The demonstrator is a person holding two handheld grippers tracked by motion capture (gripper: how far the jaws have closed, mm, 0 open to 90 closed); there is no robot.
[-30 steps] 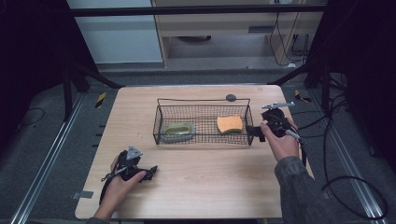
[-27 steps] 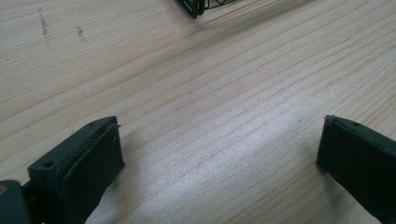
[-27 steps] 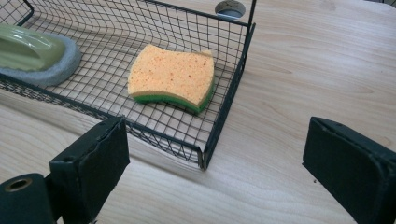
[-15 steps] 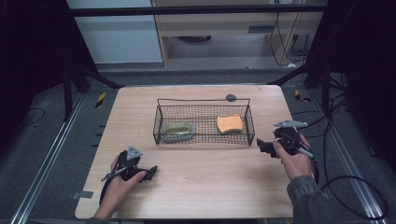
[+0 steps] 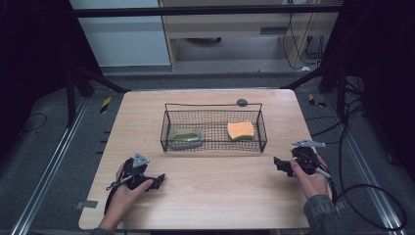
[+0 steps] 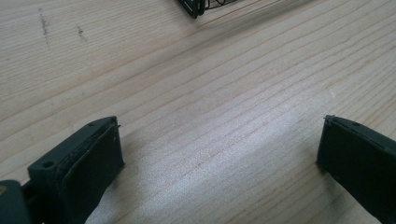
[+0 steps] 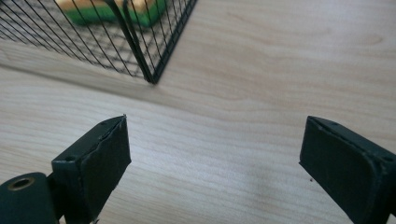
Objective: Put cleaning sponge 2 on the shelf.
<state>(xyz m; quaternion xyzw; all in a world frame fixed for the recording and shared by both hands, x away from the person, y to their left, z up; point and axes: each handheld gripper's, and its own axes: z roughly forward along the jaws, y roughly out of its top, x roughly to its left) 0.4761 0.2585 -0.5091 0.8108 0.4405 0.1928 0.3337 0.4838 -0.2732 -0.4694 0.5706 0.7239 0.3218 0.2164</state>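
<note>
pale wood table (image 5: 205,196) carries everything here, and i read it from largest to smallest. on it, toward the far side, stands a black wire basket (image 5: 214,147), its long axis running left to right across the table. inside lie two items: a green dish-shaped piece (image 5: 186,136) at the left end, its long axis along the basket's length, and an orange sponge with a green underside (image 5: 240,129) at the right end, lying flat, its longer side also roughly along the basket, well apart from the green piece.

my judgement of progress: both items sit in the basket, so the placing looks done, and little seems left but parking the tools; i cannot tell whether more items are due.

my right gripper (image 5: 280,164) is low over the bare wood just off the basket's near right corner, jaws spread wide with nothing between them, as the right gripper view shows (image 7: 212,158). my left gripper (image 5: 157,180) rests at the near left of the table, pointing toward the right, likewise released and empty, with only wood grain between its jaws (image 6: 219,154).

a small dark round object (image 5: 242,102) lies just behind the basket.
</note>
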